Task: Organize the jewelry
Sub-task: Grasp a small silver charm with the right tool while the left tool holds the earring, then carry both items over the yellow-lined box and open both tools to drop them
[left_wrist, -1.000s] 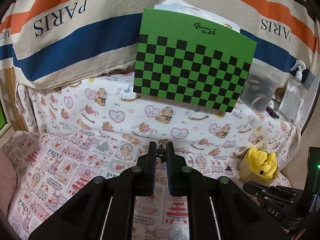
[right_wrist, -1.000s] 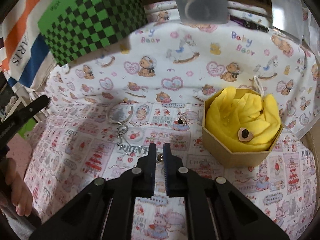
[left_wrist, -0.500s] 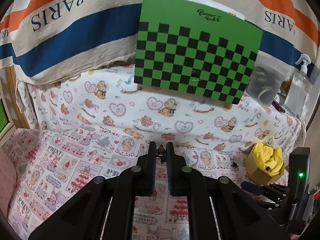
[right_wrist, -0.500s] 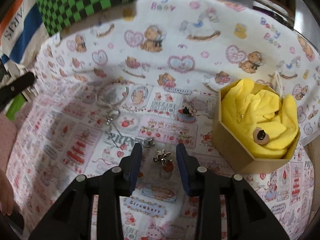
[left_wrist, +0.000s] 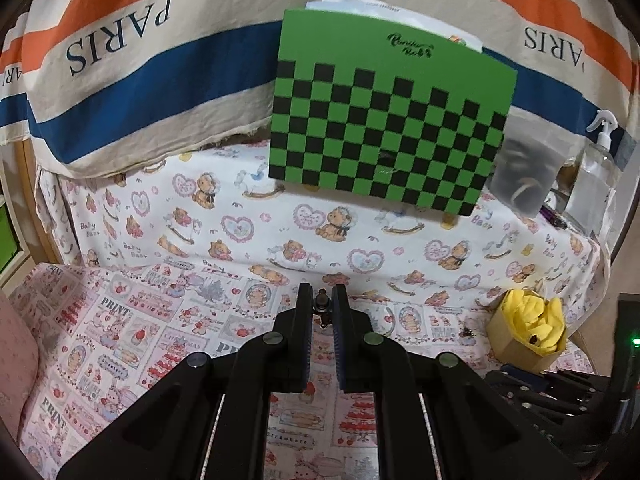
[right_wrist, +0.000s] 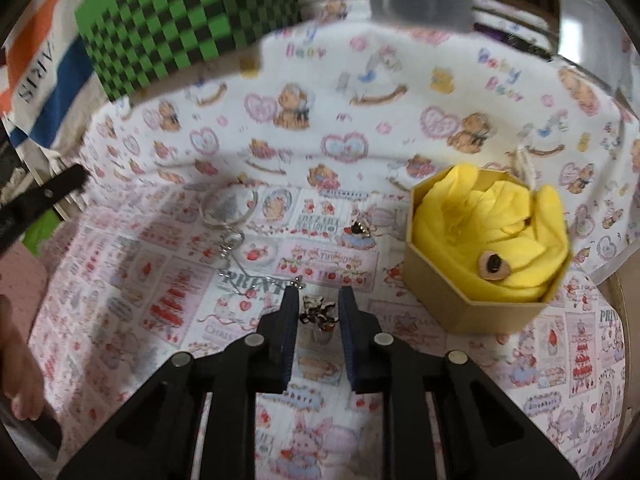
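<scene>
R tool (right_wrist: 319, 312) jaws reclosing round charm (right_wrist: 317, 312); L-view-hidden.

Left gripper (left_wrist: 320, 307): fingers (left_wrist: 303, 320) pinched on a small dark trinket (left_wrist: 321, 305)
Box (left_wrist: 516, 344): right, yellow cloth (left_wrist: 534, 320) inside
Board (left_wrist: 388, 120): green checkered, upright behind

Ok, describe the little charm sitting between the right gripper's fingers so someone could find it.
Start at the cardboard box of yellow cloth. Left of it, on the pink printed cloth, lies a small silver bow-shaped charm. Unlike the keyring and dark charm farther back, it sits between the right gripper fingers.
</scene>
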`<state>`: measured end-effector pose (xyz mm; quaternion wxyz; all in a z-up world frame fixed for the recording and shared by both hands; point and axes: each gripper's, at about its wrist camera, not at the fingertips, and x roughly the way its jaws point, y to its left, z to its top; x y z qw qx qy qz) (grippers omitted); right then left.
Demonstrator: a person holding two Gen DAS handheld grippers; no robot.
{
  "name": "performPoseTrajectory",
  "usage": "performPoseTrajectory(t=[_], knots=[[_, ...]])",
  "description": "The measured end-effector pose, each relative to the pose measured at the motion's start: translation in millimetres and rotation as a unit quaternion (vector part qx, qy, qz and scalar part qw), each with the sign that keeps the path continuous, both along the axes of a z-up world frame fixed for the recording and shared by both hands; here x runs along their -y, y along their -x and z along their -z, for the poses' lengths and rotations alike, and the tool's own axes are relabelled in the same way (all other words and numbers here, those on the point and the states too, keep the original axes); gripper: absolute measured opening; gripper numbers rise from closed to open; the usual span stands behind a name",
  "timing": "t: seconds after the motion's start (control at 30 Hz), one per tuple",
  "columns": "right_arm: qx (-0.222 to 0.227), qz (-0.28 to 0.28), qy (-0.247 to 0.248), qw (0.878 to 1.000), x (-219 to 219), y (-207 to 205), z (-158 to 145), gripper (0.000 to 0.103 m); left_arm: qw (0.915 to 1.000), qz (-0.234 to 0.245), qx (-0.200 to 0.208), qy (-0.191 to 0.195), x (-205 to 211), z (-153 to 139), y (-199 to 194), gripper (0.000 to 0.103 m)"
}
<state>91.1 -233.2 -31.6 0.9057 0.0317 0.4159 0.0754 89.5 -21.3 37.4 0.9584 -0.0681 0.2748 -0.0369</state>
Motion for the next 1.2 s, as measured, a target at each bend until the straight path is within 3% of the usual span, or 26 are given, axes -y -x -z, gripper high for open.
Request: performPoseTrajectory(t=[0.27,0.4,0.5,0.7,0.97,1.1,1.2], knots=[[0.06,0.016,-0.002,0.998,25,29,-39,0.018,0.9995,0.02,0.022,0.009,8,-16,15,0.008],[0.08,0.036,-0.034,0.996,51,29,-61,0.018,0.9989,0.023,0.037,-0.017,19,-20,22,0.008],[0.093,0.062,-0.029,0.993,67,23,-67,0.019,0.9982,0.032,0.036,-0.036,29,-16,21,0.008],[0.07,0.095,-0.038,0.992,94,1,-51,0.019,0.9978,0.033,0.028,-0.051,37,-8,18,0.008],[0.051,0.109,-0.047,0.992,111,-18,-29,0.018,0.9981,0.048,0.0,-0.039,41,4,9,0.008],[0.051,0.11,-0.077,0.99,124,-19,-27,0.018,0.997,0.057,-0.002,-0.053,56,9,9,0.008],[0.063,0.102,-0.103,0.987,131,-15,-32,0.018,0.996,0.081,-0.02,-0.032,72,8,0,0.008]])
